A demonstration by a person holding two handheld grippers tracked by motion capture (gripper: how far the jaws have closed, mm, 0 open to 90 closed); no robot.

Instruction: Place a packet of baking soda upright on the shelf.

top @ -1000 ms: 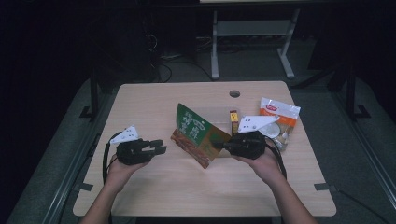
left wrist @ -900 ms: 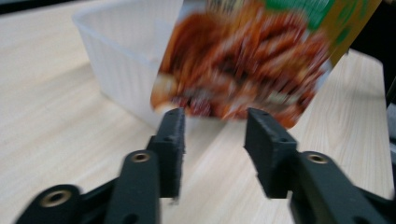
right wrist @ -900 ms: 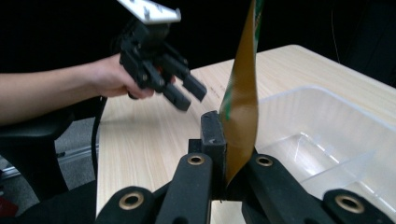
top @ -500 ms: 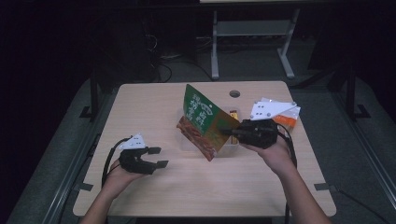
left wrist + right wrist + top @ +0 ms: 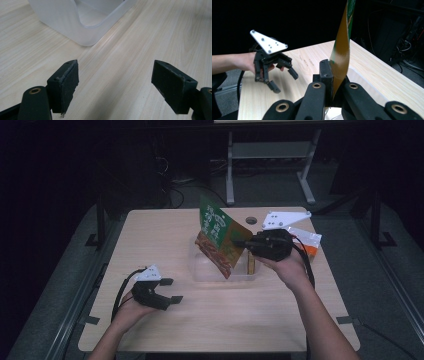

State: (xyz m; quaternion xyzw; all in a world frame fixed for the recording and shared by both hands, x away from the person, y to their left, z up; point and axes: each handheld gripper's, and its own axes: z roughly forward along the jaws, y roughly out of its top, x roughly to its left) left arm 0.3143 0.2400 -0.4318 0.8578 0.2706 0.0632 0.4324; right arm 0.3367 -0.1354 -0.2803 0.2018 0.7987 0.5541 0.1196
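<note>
A green and orange snack packet (image 5: 216, 232) hangs tilted above a clear plastic container (image 5: 210, 272) at the middle of the table. My right gripper (image 5: 239, 243) is shut on the packet's right edge. In the right gripper view its jaws (image 5: 331, 75) pinch the thin packet (image 5: 342, 47), which rises edge-on. My left gripper (image 5: 171, 290) rests low at the near left, apart from the packet. Its jaws have just been opening, and in the left gripper view (image 5: 118, 83) they stand wide over bare wood with nothing between them. A corner of the container (image 5: 75, 25) lies ahead of them.
Other snack packets (image 5: 306, 240) lie at the far right behind my right hand. A small yellow item (image 5: 250, 262) stands in the container. A round hole (image 5: 251, 220) sits near the table's far edge. My left gripper (image 5: 283, 77) shows across the table in the right gripper view.
My right gripper has lifted the packet up and away from me, turning it more upright. My left gripper has drawn back toward the near edge and its jaws have spread.
</note>
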